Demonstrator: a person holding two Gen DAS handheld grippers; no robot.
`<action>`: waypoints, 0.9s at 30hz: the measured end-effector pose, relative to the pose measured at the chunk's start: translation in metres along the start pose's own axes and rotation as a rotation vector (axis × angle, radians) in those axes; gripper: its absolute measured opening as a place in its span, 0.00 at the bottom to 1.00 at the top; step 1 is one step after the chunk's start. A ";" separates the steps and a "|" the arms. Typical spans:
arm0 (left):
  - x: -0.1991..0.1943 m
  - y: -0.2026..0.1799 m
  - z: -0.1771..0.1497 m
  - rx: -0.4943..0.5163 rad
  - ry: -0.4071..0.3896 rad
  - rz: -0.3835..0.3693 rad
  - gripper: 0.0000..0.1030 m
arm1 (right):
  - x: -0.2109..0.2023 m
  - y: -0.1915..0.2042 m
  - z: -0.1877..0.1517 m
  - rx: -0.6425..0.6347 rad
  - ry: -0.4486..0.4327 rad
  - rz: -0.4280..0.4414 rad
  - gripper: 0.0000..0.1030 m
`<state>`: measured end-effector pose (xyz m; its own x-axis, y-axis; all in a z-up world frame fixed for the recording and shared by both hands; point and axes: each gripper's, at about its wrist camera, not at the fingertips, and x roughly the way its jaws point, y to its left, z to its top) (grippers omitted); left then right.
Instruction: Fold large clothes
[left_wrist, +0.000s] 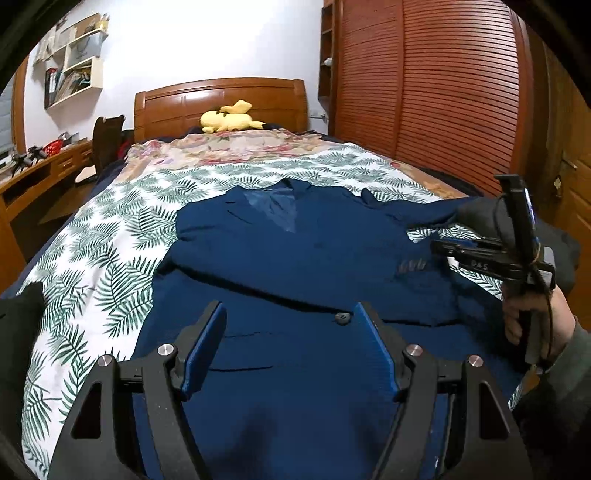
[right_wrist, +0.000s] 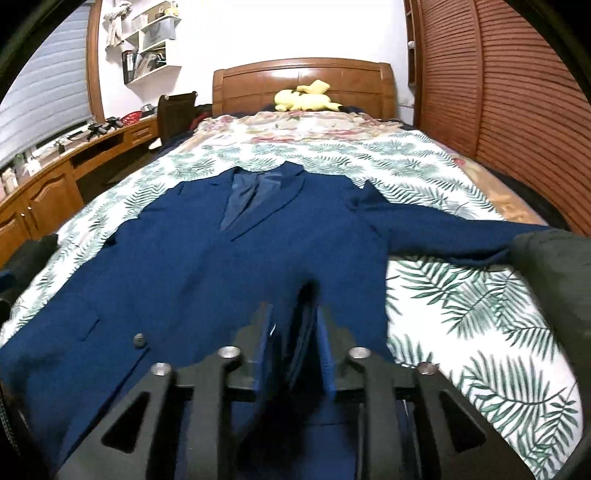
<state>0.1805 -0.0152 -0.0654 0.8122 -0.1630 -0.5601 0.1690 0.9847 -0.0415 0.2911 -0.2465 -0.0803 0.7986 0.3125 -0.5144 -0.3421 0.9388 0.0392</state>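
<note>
One blue jacket (right_wrist: 207, 258) — flat on bed (right_wrist: 461, 302) | wall shelves (right_wrist: 155, 40) — cluttered

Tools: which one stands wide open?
The left tool: jaws wide apart above the blue jacket, nothing between them; the right tool has narrow jaws around its cloth.

Black tongs (left_wrist: 291, 347), blue pads (left_wrist: 205, 350), silver screws; dark grey-green sleeve (left_wrist: 569, 369).

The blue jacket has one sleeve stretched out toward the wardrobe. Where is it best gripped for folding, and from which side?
Grip the sleeve close to its far end, coming from the wardrobe side and pinching its near edge. It lies flat and straight, so the end would probably swing easily over the jacket.
</note>
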 end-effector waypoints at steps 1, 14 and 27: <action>0.001 -0.003 0.002 0.010 0.001 0.000 0.70 | -0.002 0.000 0.000 -0.003 -0.003 -0.011 0.45; 0.054 -0.009 0.013 0.022 0.042 -0.030 0.70 | 0.011 0.004 -0.002 -0.023 0.065 0.080 0.51; 0.108 -0.015 0.010 0.041 0.058 -0.034 0.70 | 0.015 -0.050 -0.012 0.050 0.131 -0.014 0.51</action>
<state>0.2713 -0.0484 -0.1165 0.7718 -0.1913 -0.6064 0.2196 0.9752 -0.0281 0.3138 -0.2906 -0.1004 0.7308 0.2805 -0.6223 -0.3036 0.9501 0.0717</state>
